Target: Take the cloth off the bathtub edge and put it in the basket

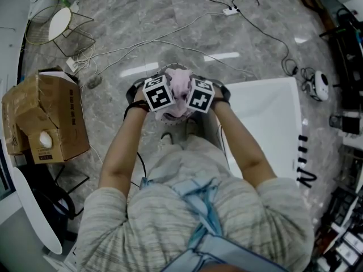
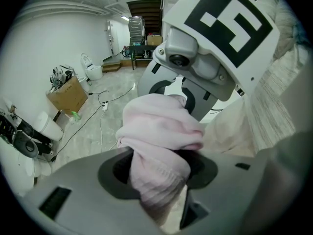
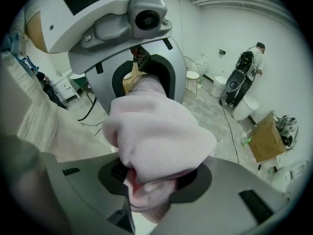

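A bunched pink cloth (image 1: 179,90) hangs between my two grippers, which are held close together and point steeply down over the marble floor beside the white bathtub (image 1: 266,123). In the left gripper view my left gripper (image 2: 159,180) is shut on a fold of the cloth (image 2: 159,131), with the right gripper's marker cube (image 2: 230,23) just opposite. The right gripper (image 3: 151,185) is likewise shut on the cloth (image 3: 156,126), facing the left gripper's body (image 3: 122,23). A curved grey rim (image 1: 170,67) shows just beyond the cloth; I cannot tell if it is the basket.
A torn cardboard box (image 1: 45,118) stands at the left and a wire side table (image 1: 57,24) at the back left. Cables (image 1: 170,44) and a power strip (image 1: 230,10) lie across the floor. A person (image 3: 254,62) stands by the far wall.
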Motion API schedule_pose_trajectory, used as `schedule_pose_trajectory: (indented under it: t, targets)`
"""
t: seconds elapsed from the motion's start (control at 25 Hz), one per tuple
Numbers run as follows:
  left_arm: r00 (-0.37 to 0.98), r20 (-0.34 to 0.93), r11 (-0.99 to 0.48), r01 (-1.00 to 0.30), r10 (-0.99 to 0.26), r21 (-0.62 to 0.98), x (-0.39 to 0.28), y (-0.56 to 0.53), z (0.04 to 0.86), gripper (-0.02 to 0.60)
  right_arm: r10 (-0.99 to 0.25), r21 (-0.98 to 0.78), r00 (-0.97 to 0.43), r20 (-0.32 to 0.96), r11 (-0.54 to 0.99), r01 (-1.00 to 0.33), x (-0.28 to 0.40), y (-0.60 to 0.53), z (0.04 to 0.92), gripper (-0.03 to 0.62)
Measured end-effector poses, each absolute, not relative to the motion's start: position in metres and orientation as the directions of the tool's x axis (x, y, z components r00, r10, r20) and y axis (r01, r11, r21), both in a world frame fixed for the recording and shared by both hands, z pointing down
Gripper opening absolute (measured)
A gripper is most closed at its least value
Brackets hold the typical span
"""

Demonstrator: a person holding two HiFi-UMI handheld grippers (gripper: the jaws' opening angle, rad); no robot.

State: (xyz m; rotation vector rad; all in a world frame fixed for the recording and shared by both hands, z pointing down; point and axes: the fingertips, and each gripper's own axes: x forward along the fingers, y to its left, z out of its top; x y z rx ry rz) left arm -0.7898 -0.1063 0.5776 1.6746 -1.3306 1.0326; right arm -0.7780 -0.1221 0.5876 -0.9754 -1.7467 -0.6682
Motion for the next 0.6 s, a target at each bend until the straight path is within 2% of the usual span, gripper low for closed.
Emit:
schedule_pose_trajectory:
  t: [0.32,0.48,0.6]
  targets:
    - [0.129,0.914,-0.175,-0.983,-0.385,0.065,-0.795,-0.110,0.587,0.217,0.282,-0.013,-0.153,0.947,0.511,0.860,-0.781,-0.128,0.595,0.167]
    - [0.117,0.933,-0.172,-0.983,-0.342,0.060,-0.798,-0.103,0.599,0.230,0.258,-0.024,-0.126,0.958,0.510,0.860,-0.783,-0.132,0.598,0.201]
    - [0.113,0.944,-0.167,-0.984,-0.309,0.063,-0.800,-0.098,0.607,0.233,0.248,-0.022,-0.126,0.960,0.519,0.855,-0.784,-0.135,0.600,0.201]
